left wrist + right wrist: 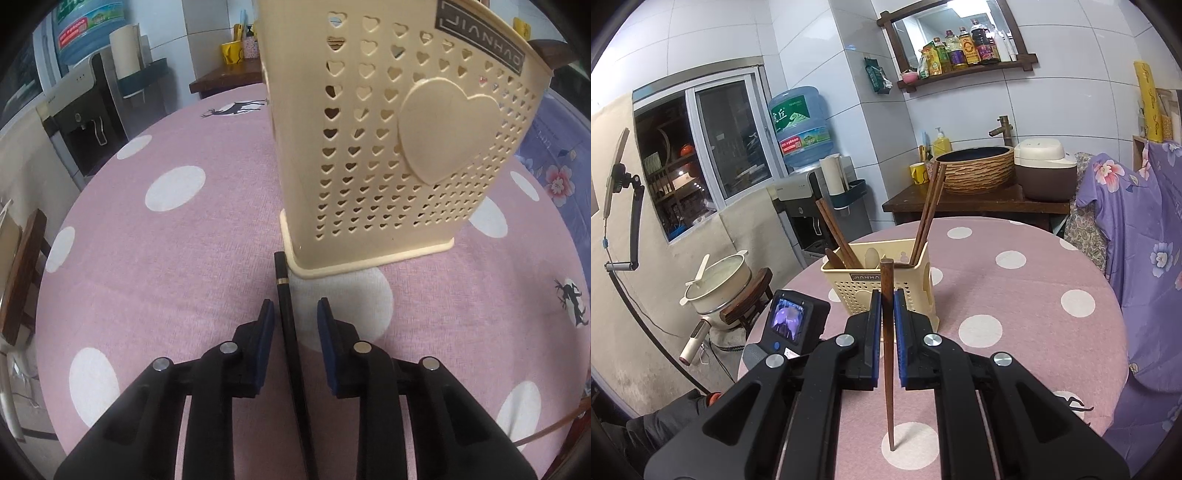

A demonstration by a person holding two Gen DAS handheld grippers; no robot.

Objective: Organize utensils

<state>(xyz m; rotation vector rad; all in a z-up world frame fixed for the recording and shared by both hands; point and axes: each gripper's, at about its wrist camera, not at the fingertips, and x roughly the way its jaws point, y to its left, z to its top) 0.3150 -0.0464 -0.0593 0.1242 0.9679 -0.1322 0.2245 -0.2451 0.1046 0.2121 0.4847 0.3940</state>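
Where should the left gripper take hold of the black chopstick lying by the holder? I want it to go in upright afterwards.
Grip the black chopstick on its thick upper shaft, just below the gold band, coming from above with the left gripper astride it. It lies flat on the tablecloth, its end against the base of the cream holder, so only the sides are free.

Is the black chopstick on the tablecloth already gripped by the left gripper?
No: the black chopstick lies between the left gripper's open jaws, with a gap on each side.
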